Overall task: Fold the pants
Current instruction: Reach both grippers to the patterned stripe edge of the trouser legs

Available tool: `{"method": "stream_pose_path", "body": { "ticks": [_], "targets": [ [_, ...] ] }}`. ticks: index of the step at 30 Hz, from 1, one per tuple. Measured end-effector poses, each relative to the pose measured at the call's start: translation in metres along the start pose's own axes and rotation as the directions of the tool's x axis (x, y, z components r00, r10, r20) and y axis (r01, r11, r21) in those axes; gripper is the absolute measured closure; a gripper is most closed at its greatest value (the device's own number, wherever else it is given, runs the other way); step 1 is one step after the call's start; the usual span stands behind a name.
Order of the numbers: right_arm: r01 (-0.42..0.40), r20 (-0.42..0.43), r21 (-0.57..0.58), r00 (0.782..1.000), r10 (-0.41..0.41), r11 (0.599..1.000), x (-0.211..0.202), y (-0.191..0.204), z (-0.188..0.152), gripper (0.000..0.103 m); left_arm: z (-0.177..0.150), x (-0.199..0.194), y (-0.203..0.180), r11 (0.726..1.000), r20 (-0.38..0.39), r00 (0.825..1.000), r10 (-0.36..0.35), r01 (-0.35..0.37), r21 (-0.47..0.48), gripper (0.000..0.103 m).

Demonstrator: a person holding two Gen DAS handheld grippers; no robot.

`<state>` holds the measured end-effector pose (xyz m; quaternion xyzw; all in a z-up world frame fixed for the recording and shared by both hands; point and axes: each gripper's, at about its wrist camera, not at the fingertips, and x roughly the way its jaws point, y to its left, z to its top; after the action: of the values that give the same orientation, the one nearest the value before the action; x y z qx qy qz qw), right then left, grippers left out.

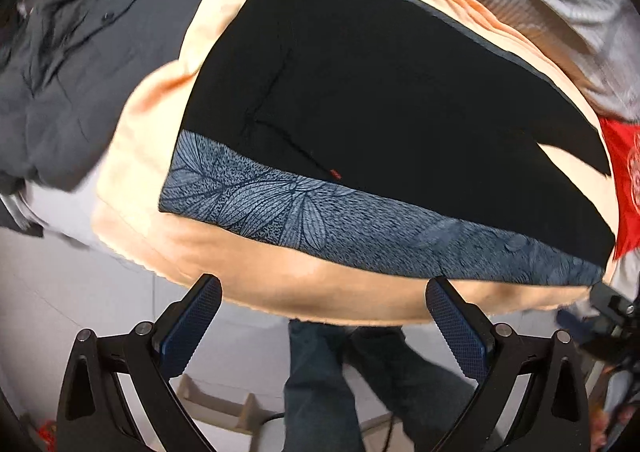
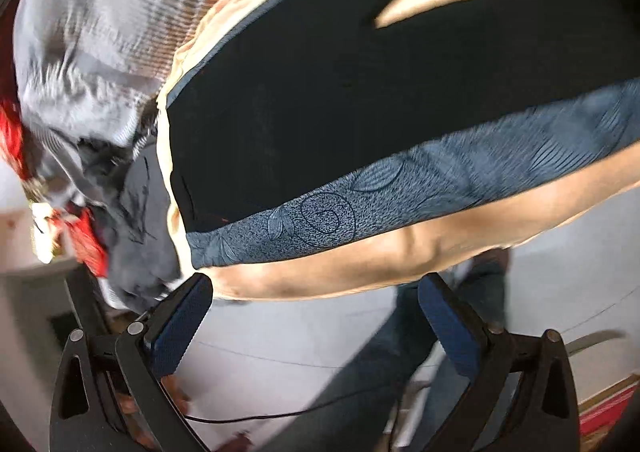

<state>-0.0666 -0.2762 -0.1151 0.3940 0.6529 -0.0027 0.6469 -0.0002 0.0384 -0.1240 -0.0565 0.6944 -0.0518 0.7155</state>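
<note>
Currently: black pants point(image 1: 400, 100) w/ blue patterned band lying flat on peach cloth point(image 1: 360, 296), far of both tongs. Left gripper point(image 1: 324, 288) & right gripper point(image 2: 316, 286) both gaping wide, gripping nothing.

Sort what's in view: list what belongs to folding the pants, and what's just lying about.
For the job:
black pants
left gripper, open
right gripper, open

Lying about:
peach cloth under the pants
grey garment
striped fabric
red cloth
</note>
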Motion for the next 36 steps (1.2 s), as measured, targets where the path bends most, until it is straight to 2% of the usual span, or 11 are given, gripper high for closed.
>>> {"method": "stream_pose_path", "body": {
  "ticks": [4, 12, 17, 20, 21, 22, 24, 26, 29, 33, 36],
  "targets": [
    [-0.078, -0.007, 0.088, 0.997, 0.079, 0.993, 0.035, -0.031, 0.0, 0.026, 0.001, 0.026, 0.007, 0.998, 0.002, 0.999, -0.053, 0.053, -0.039, 0.011],
    [-0.214, 0.011, 0.135, 0.977, 0.214, 0.968, 0.088, -0.072, 0.003, 0.029, -0.005, 0.053, 0.014, 0.991, 0.009, 0.993, -0.117, 0.118, -0.063, 0.011],
    [-0.339, 0.072, 0.175, 0.941, 0.331, 0.924, 0.102, -0.086, 0.009, 0.035, -0.008, 0.06, 0.022, 0.986, -0.001, 0.988, -0.153, 0.153, -0.073, 0.011],
    [-0.402, 0.099, 0.198, 0.915, 0.39, 0.894, 0.108, -0.087, 0.015, 0.045, -0.007, 0.062, 0.021, 0.985, -0.004, 0.987, -0.159, 0.159, -0.06, 0.011],
    [-0.42, 0.103, 0.205, 0.907, 0.407, 0.884, 0.109, -0.086, 0.018, 0.057, -0.006, 0.062, 0.021, 0.985, -0.004, 0.987, -0.162, 0.162, -0.058, 0.011],
    [-0.447, 0.105, 0.215, 0.894, 0.435, 0.868, 0.11, -0.085, 0.021, 0.079, -0.006, 0.063, 0.021, 0.984, -0.009, 0.986, -0.169, 0.168, -0.057, 0.011],
    [-0.477, 0.103, 0.226, 0.879, 0.466, 0.849, 0.108, -0.081, 0.024, 0.095, -0.006, 0.063, 0.02, 0.981, -0.011, 0.983, -0.184, 0.183, -0.061, 0.011],
    [-0.525, 0.113, 0.207, 0.851, 0.513, 0.825, 0.096, -0.07, 0.026, 0.095, -0.007, 0.061, 0.022, 0.974, -0.01, 0.977, -0.215, 0.214, -0.074, 0.011],
    [-0.56, 0.105, 0.159, 0.828, 0.55, 0.813, 0.075, -0.051, 0.028, 0.095, -0.008, 0.056, 0.024, 0.954, 0.004, 0.961, -0.276, 0.275, -0.116, 0.011],
    [-0.577, 0.093, 0.141, 0.817, 0.569, 0.805, 0.056, -0.034, 0.032, 0.095, -0.002, 0.051, 0.033, 0.901, 0.048, 0.927, -0.373, 0.373, -0.222, 0.011],
    [-0.575, 0.079, 0.135, 0.818, 0.57, 0.807, 0.049, -0.037, 0.032, 0.095, 0.006, 0.05, 0.037, 0.882, 0.077, 0.917, -0.392, 0.398, -0.253, 0.011]
  ]
}}
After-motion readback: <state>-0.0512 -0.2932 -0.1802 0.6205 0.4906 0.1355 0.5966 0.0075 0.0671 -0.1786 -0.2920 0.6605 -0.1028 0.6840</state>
